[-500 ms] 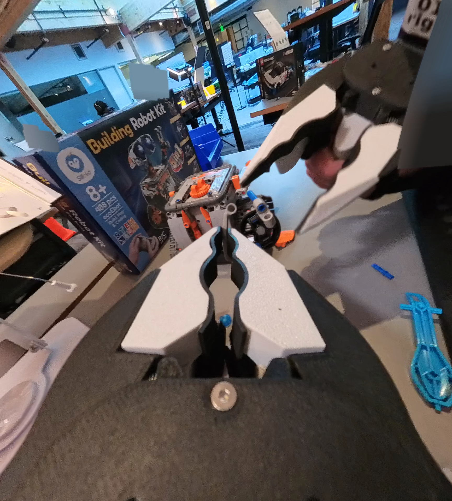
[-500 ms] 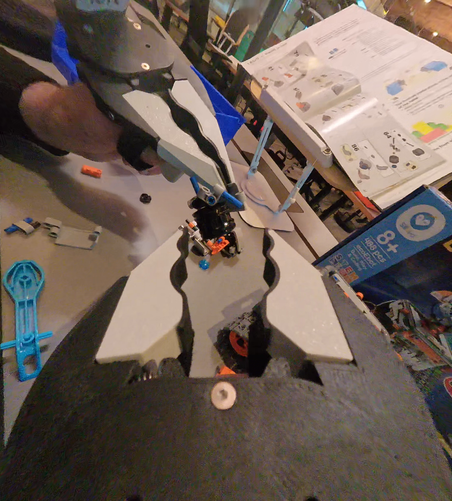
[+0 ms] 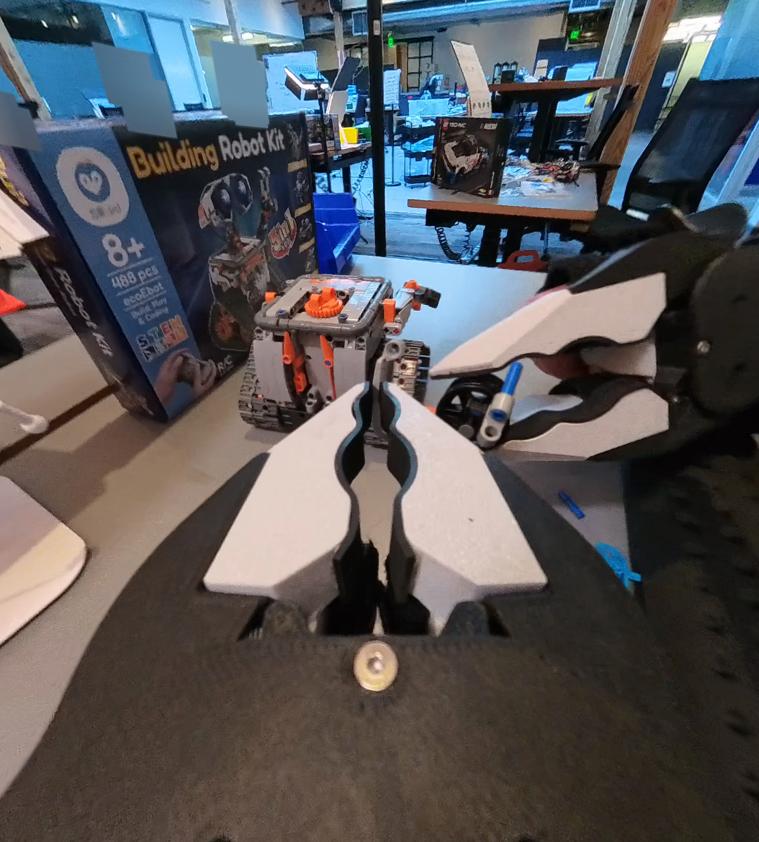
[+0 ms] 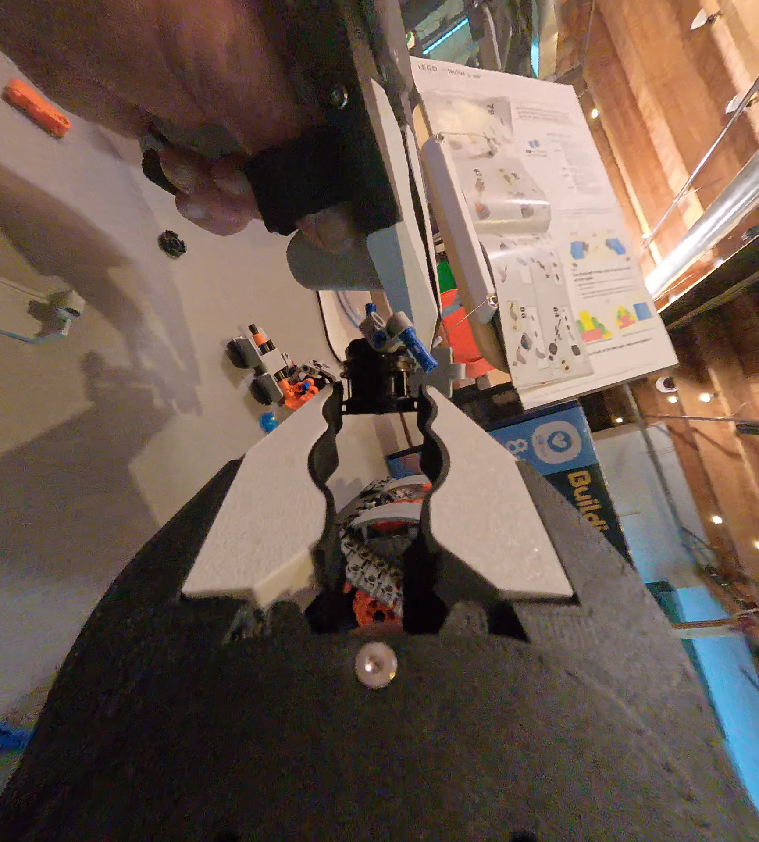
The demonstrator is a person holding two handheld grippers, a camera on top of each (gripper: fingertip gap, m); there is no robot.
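While the left gripper (image 3: pixel 375 392) has its pale, grainy fingers pressed almost together, it pinches a thin grey plastic bar (image 3: pixel 389 360) that stands upright out of the tips, a round hole at its top end. Just past it on the matte pale table (image 3: pixel 482 300) sits a brick-built robot (image 3: pixel 323 346): grey panels, black ribbed tracks and an orange toothed knob on top. To its left leans a glossy cardboard box (image 3: pixel 154 255), blue on the narrow side and dark on the front, printed with large lettering and a picture of a tracked robot.

The right gripper (image 4: pixel 379 394) has its fingers part spread, with a black wheel piece (image 4: pixel 377 378) between the tips; whether they press on it I cannot tell. A grey connector with blue pins (image 4: pixel 386 330) sits on that wheel piece. Behind, a white printed instruction sheet (image 4: pixel 573 228) stands tilted on a holder. An orange piece (image 4: pixel 36 107) lies apart on the table.
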